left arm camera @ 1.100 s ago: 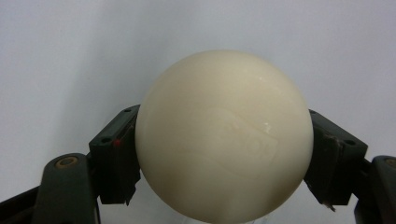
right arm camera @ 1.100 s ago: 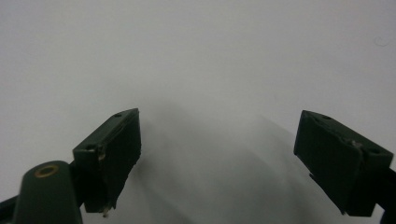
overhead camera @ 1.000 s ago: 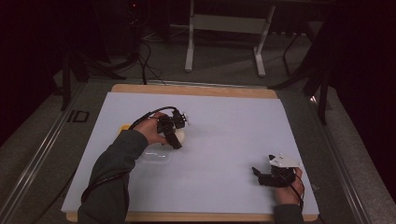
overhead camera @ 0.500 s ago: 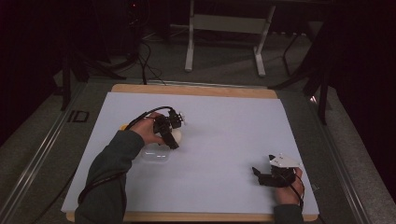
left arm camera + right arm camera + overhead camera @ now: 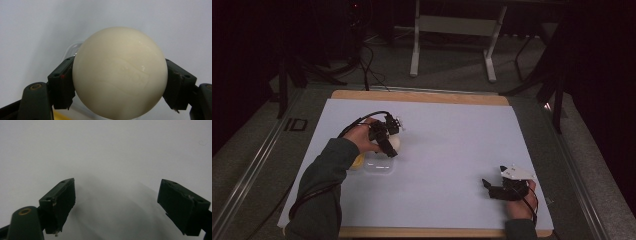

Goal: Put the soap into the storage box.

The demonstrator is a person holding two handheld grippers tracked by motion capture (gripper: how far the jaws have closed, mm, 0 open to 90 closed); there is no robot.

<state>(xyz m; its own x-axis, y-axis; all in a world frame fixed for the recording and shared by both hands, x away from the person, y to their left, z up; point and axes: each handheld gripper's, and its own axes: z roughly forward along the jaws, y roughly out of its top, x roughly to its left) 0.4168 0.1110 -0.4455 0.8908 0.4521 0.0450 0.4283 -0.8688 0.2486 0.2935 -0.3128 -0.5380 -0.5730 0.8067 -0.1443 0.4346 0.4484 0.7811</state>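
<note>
A smooth cream-white ball (image 5: 120,72) sits clamped between the two black jaws in the left gripper view. From above, my left gripper (image 5: 390,145) holds that ball (image 5: 395,142) just over the white table sheet, beside a clear shallow dish (image 5: 379,164). A yellow thing (image 5: 358,161) peeks out under the left hand, next to the dish. My right gripper (image 5: 488,187) rests low near the table's front right, jaws wide apart with nothing but bare white sheet (image 5: 115,157) between them.
The white sheet (image 5: 452,140) covers a wooden board (image 5: 422,96). Black cables trail from each gripper. Beyond the table stand a metal frame's legs (image 5: 452,45) and dark floor with cables.
The left hand and its gripper have shifted slightly left and toward the front with the ball, closer to the clear dish. The right gripper has stayed put.
</note>
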